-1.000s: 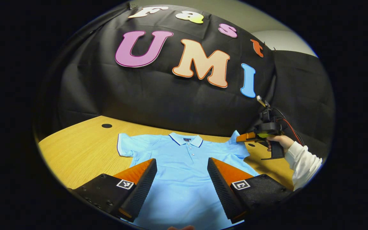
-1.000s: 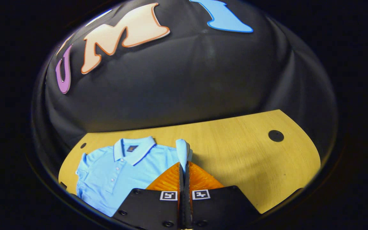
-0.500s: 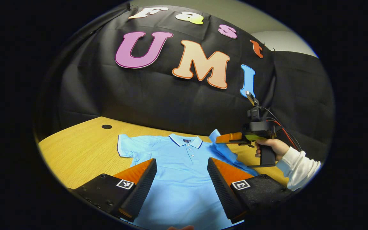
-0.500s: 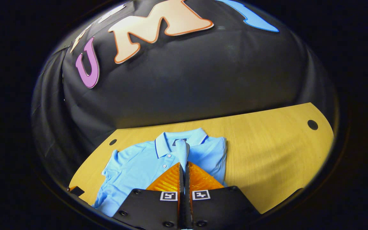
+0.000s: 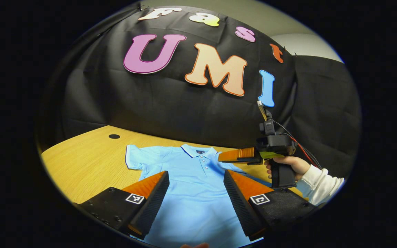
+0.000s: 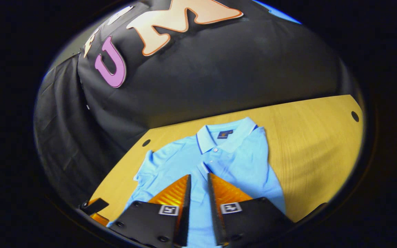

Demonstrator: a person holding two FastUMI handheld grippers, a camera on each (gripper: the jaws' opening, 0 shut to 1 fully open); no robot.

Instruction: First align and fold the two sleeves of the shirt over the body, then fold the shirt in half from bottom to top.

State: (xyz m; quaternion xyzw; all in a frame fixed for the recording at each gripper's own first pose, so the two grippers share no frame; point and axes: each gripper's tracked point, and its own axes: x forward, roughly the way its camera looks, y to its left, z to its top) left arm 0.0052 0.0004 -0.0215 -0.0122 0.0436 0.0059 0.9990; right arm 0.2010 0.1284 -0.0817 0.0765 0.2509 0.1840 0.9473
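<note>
**One sleeve laid over, the other still out flat**

A black cloth wall backs a wooden tabletop (image 5: 81, 162) with round cable holes near its far edge. A light blue polo shirt (image 6: 229, 162) lies face up in the middle of it, collar toward the far edge, hem toward the near edge.

In the right gripper view, the right gripper (image 6: 198, 193) sits over the chest just below the placket, its fingers parted a little with no cloth between them. The sleeve on that side (image 6: 257, 155) lies folded inward over the body, so that edge of the shirt runs straight from shoulder down. In the left gripper view the same gripper shows farther off, held by a hand (image 5: 288, 165) in a white sleeve, its tips above the shirt near the collar.

The left gripper (image 5: 195, 196) hovers wide open over the lower body of the shirt, gripping nothing. The other sleeve (image 5: 134, 160) is spread flat on the wood toward the far left corner, not yet folded.

The risks, as I judge them: the freshly laid sleeve is loose and could be dragged or flipped back if the right gripper brushes it on leaving. A shallow pinch on the flat sleeve may catch only the cuff trim and slip, or catch the body layer too and pull the whole shirt askew, leaving the sleeves misaligned.
</note>
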